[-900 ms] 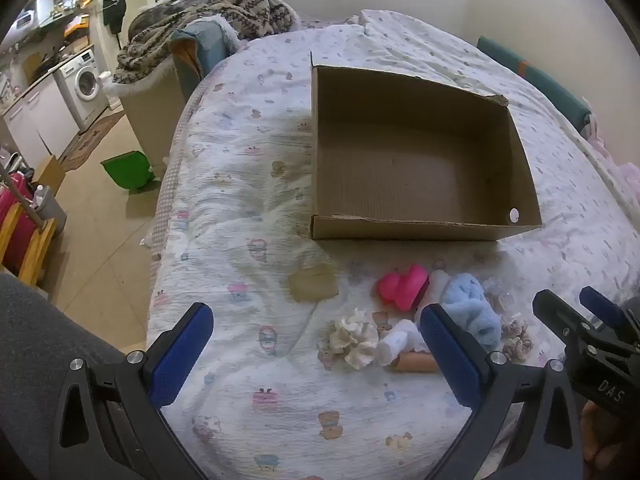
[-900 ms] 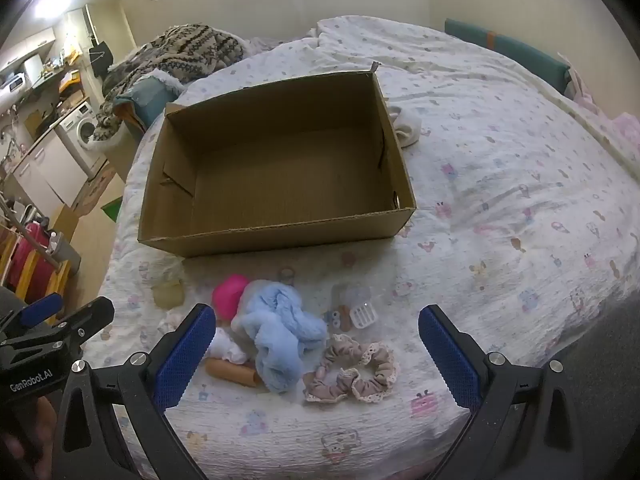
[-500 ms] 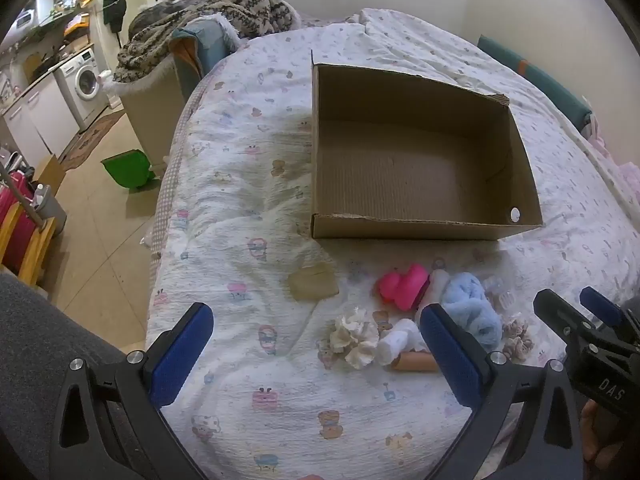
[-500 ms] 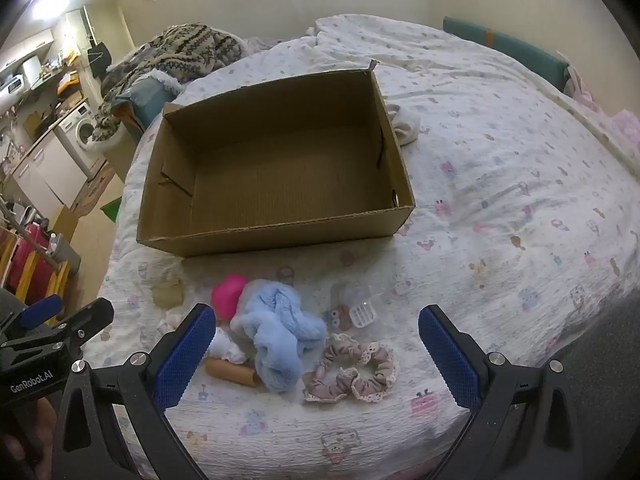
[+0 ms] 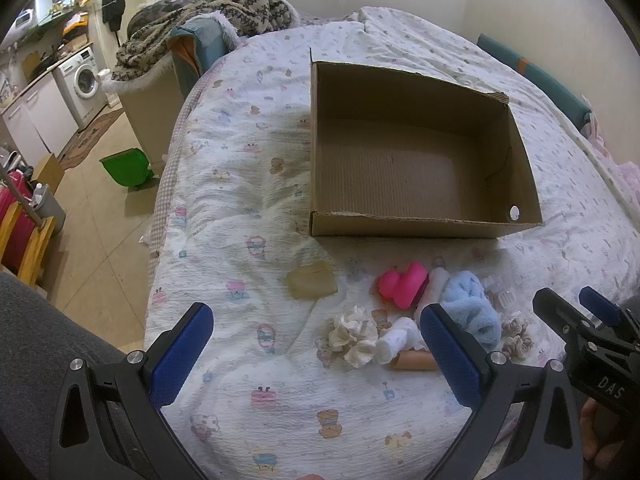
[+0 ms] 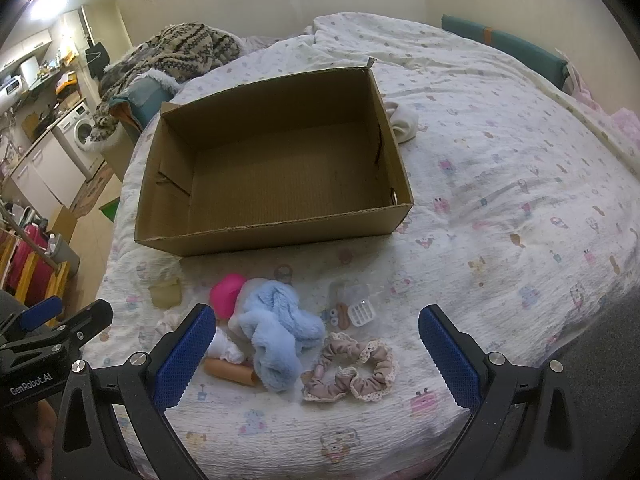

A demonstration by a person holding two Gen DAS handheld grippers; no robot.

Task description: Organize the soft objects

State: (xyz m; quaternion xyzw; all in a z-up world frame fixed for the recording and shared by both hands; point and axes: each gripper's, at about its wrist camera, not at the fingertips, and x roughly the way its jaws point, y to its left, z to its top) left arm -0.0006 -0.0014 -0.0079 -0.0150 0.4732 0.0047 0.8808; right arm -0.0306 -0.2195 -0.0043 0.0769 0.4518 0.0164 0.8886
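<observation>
An empty cardboard box (image 5: 424,224) (image 6: 280,228) sits on the patterned bedspread. In front of it lie a fluffy blue cloth (image 5: 472,304) (image 6: 276,328), a pink soft toy (image 5: 402,284) (image 6: 226,292), a cream scrunchie (image 5: 354,336), a rolled white sock (image 5: 394,340), a beige-pink scrunchie pair (image 6: 352,368) and a tan pad (image 5: 312,280) (image 6: 166,294). My left gripper (image 5: 316,352) hovers open above the near bed, left of the pile. My right gripper (image 6: 318,352) is open above the scrunchies. Nothing is held.
A small clear plastic packet (image 6: 356,308) lies by the blue cloth, and a white cloth (image 6: 404,122) sits behind the box's right side. The bed edge drops to the floor at left, with a green bin (image 5: 124,166) and a blanket-covered chair (image 5: 192,12) beyond.
</observation>
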